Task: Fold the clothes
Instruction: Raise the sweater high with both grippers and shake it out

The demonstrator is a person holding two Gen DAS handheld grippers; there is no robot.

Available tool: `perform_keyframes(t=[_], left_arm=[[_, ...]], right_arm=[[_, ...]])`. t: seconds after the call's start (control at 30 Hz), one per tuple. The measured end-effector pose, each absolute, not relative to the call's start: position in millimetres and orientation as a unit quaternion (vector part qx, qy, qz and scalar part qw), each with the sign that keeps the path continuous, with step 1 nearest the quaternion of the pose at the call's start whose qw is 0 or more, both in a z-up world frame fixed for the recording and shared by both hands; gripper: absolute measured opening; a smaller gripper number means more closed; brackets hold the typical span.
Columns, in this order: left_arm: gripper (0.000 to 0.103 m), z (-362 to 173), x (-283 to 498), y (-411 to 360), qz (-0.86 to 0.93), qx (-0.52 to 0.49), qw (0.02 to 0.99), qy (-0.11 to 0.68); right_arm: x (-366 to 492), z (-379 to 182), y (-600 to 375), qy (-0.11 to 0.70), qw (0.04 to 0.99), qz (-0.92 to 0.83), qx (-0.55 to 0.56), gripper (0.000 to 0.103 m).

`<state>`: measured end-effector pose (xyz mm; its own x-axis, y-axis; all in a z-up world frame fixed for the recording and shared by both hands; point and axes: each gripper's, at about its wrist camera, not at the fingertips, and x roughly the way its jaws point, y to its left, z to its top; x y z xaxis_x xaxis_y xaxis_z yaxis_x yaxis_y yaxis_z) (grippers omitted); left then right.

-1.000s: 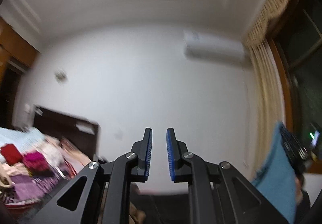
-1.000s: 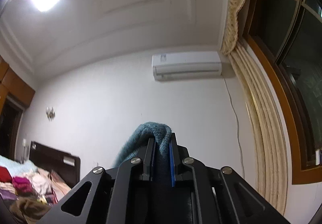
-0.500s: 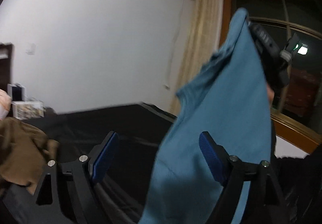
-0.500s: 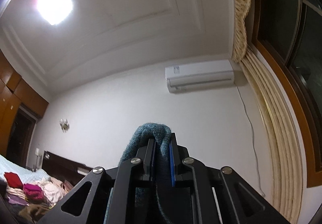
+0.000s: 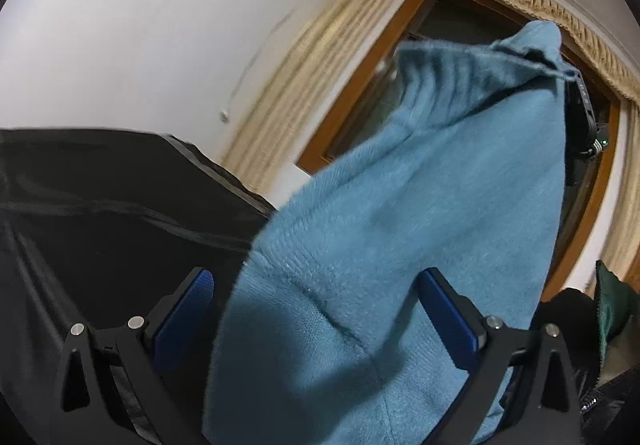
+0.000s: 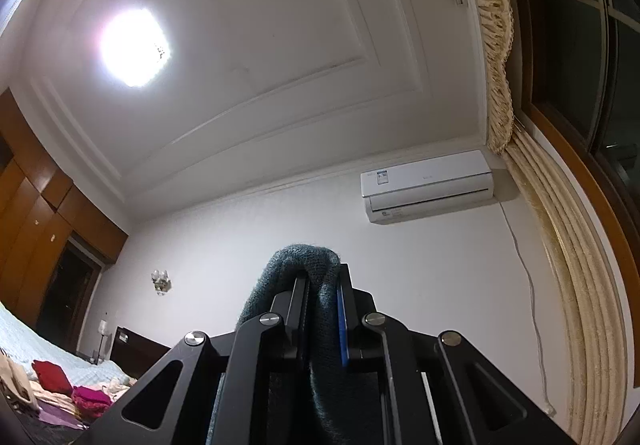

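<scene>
- A black sheet [image 5: 100,205], smooth and creased, is spread behind the hanging garment; cream pleated curtains [image 5: 304,85] and a wood-framed window [image 5: 400,45] are seen beyond.
- The blue knitted sweater [image 5: 400,225], soft and fuzzy, is hung from the right gripper [image 6: 323,309], which is clamped on its upper edge.
- The left gripper [image 5: 316,309] is seen with jaws opening wide, the sweater's lower part between them, unpressed; a second ago they were nearly closed and pointed at the ceiling.
- A wall air conditioner [image 6: 426,185] is mounted beside the curtain.
</scene>
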<state>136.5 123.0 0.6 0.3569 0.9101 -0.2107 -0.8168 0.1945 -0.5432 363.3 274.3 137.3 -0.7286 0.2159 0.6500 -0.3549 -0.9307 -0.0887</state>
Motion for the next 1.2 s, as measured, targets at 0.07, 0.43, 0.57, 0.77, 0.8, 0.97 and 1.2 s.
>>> perform_keyframes(t=[0.07, 0.43, 0.57, 0.77, 0.8, 0.97, 1.2], left_arm=[[0.102, -1, 147, 130, 0.551, -0.301, 0.775, -0.073], [0.019, 26, 174, 83, 0.66, -0.273, 0.696, -0.066], [0.018, 80, 191, 26, 0.755, -0.183, 0.623, -0.09], [0.018, 170, 257, -36, 0.851, 0.006, 0.513, -0.114], [0.018, 180, 267, -44, 0.857, 0.027, 0.502, -0.116], [0.018, 216, 303, -62, 0.874, 0.096, 0.461, -0.117], [0.018, 253, 341, -86, 0.886, 0.175, 0.413, -0.12]], right_arm=[[362, 137, 273, -0.105, 0.153, 0.925, 0.332, 0.012], [361, 129, 306, -0.112, 0.254, 0.912, 0.301, 0.012], [370, 122, 327, -0.107, 0.315, 0.895, 0.297, 0.012], [386, 122, 340, -0.095, 0.352, 0.878, 0.312, 0.012], [389, 122, 336, -0.099, 0.354, 0.874, 0.317, 0.012], [410, 127, 313, -0.13, 0.353, 0.855, 0.356, 0.012], [443, 155, 287, -0.151, 0.343, 0.836, 0.4, 0.012]])
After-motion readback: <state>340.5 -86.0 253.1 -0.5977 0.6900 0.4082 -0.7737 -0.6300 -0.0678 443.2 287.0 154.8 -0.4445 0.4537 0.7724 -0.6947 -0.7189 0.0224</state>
